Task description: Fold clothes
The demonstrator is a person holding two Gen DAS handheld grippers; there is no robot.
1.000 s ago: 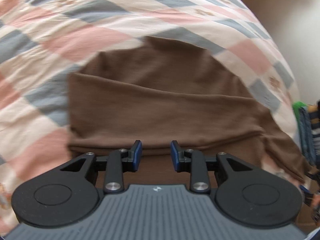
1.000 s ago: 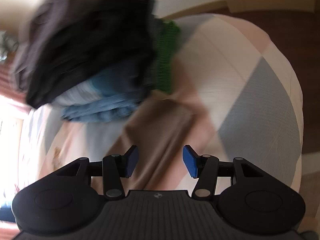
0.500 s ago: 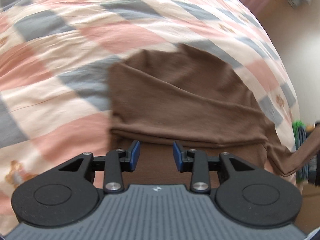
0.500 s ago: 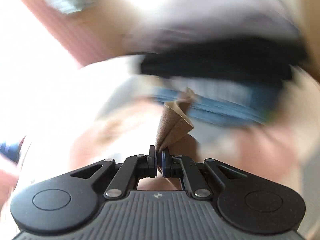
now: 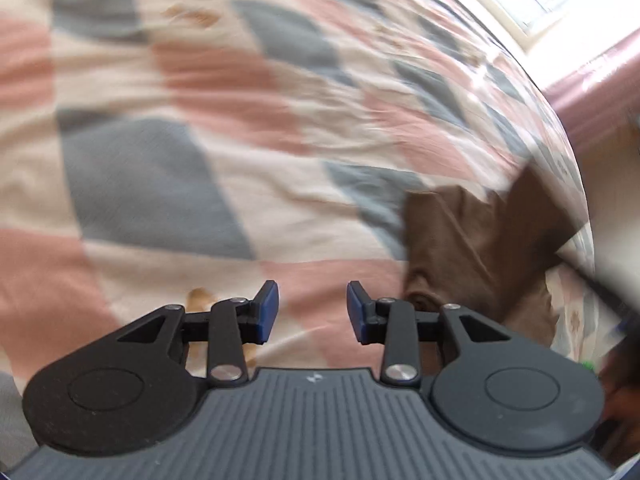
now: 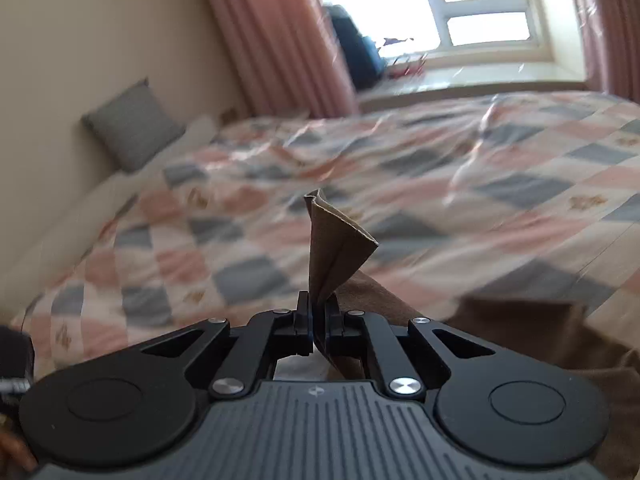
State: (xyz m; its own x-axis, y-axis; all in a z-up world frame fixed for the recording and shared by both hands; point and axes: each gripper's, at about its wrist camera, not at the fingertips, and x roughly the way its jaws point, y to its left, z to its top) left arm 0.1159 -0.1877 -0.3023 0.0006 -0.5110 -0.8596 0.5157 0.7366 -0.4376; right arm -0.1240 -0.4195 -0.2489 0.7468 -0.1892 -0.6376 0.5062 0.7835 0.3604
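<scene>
Right gripper (image 6: 318, 322) pinching corner of soft brown knit garment (image 6: 340, 248), jaws easing open: slip risk. Rest trailing, apparently bunched, over pink-and-grey checked quilt (image 5: 240, 160). Left gripper (image 5: 312, 312) narrow-gapped, empty; garment (image 5: 480, 248) to its right, unpinned.

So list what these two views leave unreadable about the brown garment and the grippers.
- Brown garment, left wrist view: motion blur and the right edge hide its outline.
- Brown garment, right wrist view: the right gripper, pinching one corner, covers the rest.
- Left gripper: open over the quilt; whether it touches is unclear.
</scene>
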